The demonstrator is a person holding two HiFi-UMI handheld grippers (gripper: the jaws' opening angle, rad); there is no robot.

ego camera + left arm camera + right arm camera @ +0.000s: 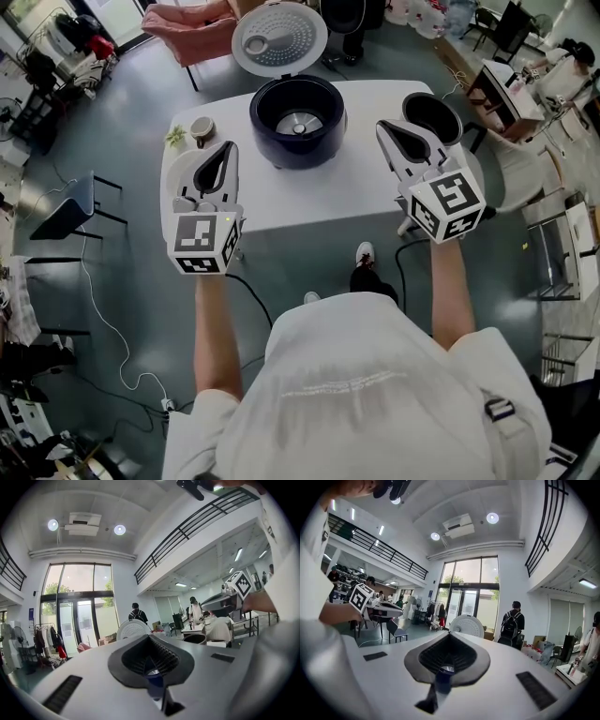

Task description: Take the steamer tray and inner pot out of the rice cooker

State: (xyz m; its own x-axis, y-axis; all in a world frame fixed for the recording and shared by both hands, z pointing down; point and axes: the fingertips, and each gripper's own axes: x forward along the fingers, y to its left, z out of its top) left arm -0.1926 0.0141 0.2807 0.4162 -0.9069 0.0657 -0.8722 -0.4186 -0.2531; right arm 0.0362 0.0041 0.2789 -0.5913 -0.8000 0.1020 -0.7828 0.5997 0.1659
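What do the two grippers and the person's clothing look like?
Both the left gripper and right gripper are white, tapered shells with a dark teardrop-shaped ribbed pad. Each carries a cube with black-and-white square markers at its rear. The person wears a white short-sleeved shirt.

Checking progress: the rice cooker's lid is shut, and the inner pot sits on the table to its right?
No: the head view shows the lid open. The inner pot does sit on the table to the right of the rice cooker.
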